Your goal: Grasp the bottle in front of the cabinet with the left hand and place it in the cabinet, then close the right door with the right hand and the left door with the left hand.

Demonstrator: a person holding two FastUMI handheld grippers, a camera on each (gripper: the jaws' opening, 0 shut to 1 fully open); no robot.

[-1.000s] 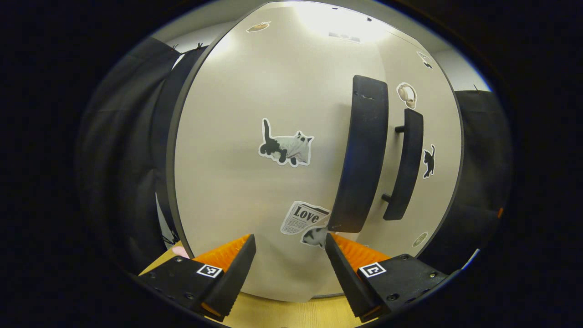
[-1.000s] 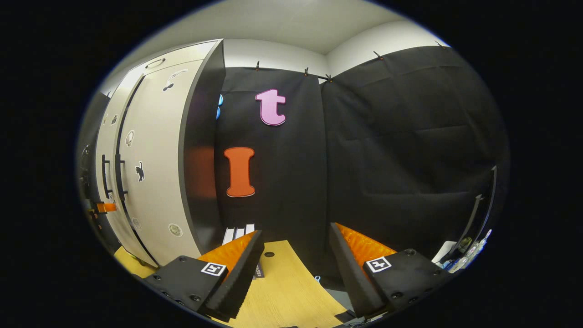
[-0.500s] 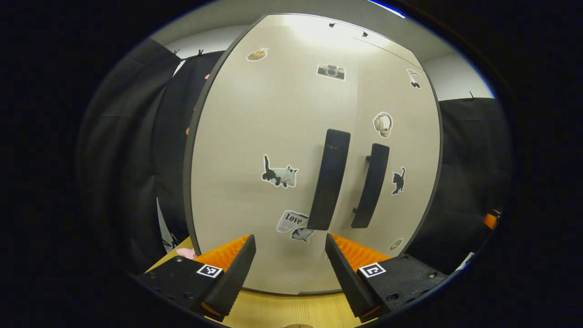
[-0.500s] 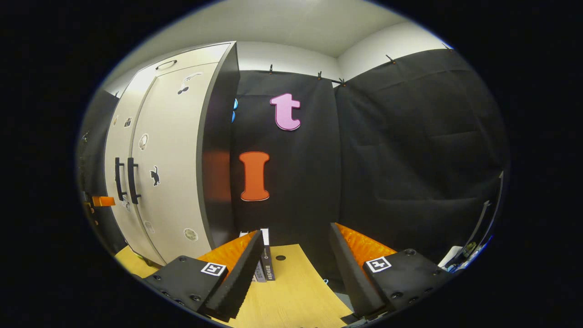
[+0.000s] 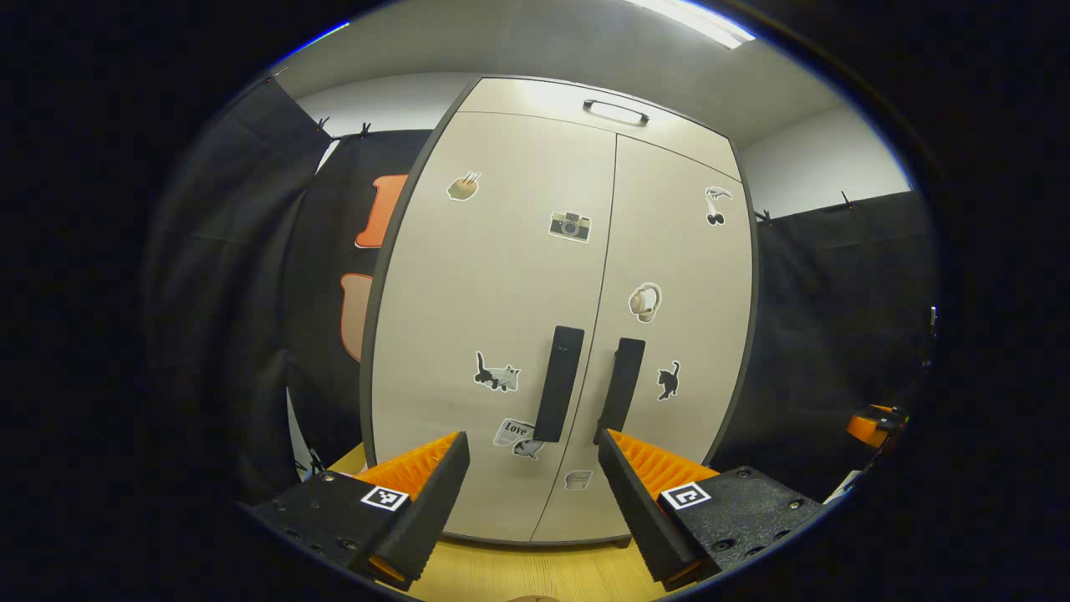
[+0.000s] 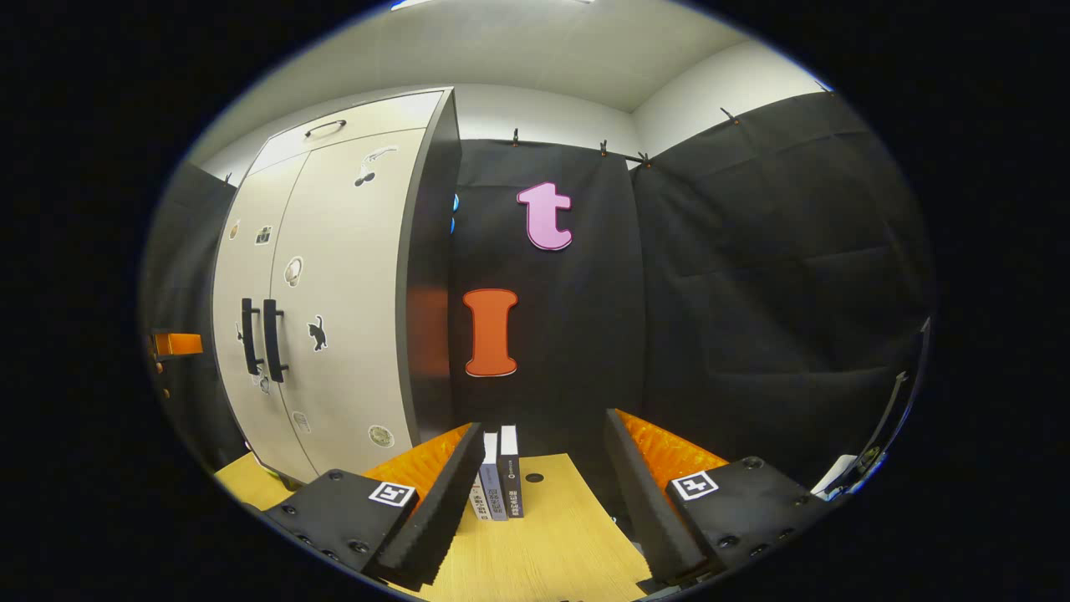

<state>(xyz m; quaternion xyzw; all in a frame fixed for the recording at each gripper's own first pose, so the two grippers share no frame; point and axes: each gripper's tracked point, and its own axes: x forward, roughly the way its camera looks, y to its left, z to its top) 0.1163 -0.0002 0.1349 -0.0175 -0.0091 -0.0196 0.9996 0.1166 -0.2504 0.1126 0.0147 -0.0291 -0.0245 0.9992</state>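
Black cloth flanks the upright cabinet [image 5: 535, 334] at twelve o'clock, doors shut flush, handles [image 5: 558, 383] vertical. Left gripper [image 5: 532, 493] and right gripper [image 6: 543, 485] gape empty above wooden tabletop [image 6: 543, 543].

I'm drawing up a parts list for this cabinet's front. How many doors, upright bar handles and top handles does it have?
Doors: 2 (left door, right door), both shut
Upright bar handles: 2 (left bar handle, right bar handle)
Top handles: 1 (top handle)
Total: 5
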